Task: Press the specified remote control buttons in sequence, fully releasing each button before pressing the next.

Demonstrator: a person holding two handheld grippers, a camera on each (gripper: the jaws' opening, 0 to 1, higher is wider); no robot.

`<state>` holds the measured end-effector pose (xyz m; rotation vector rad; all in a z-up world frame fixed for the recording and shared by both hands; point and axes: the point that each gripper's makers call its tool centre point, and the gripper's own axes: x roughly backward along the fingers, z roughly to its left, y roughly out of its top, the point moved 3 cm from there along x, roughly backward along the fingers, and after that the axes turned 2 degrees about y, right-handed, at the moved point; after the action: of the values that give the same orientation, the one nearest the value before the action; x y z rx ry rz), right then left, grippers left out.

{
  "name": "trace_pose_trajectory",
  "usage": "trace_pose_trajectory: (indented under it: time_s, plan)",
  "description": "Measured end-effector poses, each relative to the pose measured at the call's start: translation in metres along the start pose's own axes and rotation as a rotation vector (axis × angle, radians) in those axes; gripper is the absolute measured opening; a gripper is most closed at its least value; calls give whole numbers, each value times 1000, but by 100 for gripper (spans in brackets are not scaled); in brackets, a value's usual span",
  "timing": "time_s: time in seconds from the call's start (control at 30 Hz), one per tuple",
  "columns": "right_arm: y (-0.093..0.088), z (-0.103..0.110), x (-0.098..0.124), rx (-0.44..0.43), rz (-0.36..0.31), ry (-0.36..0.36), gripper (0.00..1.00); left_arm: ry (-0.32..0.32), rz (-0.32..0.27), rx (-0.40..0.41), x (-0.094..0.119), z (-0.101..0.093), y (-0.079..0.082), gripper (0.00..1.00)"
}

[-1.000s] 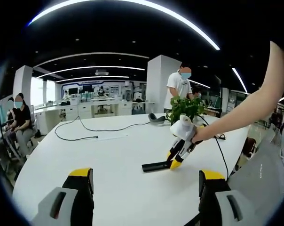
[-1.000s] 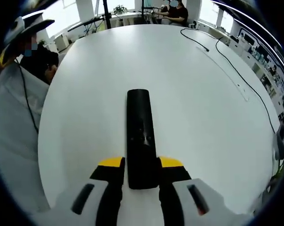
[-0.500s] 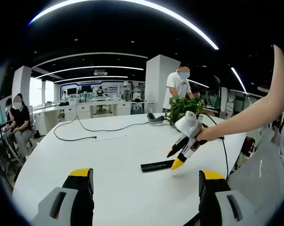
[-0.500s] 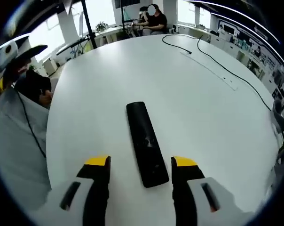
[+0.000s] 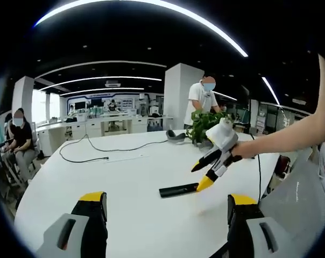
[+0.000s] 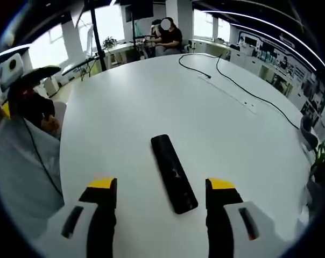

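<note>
A black remote lies flat on the white table, its long axis running away from me. My right gripper hovers open above its near end, a yellow-tipped jaw on each side, touching nothing. In the left gripper view the same remote lies mid-table, and the right gripper, held in a person's hand, hangs just above its right end with the jaws apart. My left gripper stands wide open near the table's front edge, well short of the remote, with nothing between its jaws.
A black cable snakes across the far side of the table. A potted plant and a grey object sit at the far edge. The person's grey-clad body borders the table on the left. Other people sit and stand beyond it.
The right gripper, shut on the remote's near end a second ago, has opened and pulled up and back. The remote stays flat on the table. The left gripper has barely moved.
</note>
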<state>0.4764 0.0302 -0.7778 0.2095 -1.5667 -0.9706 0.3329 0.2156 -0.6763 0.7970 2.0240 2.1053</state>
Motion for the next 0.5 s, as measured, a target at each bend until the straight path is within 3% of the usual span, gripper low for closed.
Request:
trace_pose_trajectory:
  time_s: [0.5]
  plan:
    - [16, 14, 39, -62, -134, -89, 78, -25, -5, -14, 1, -6, 0, 96]
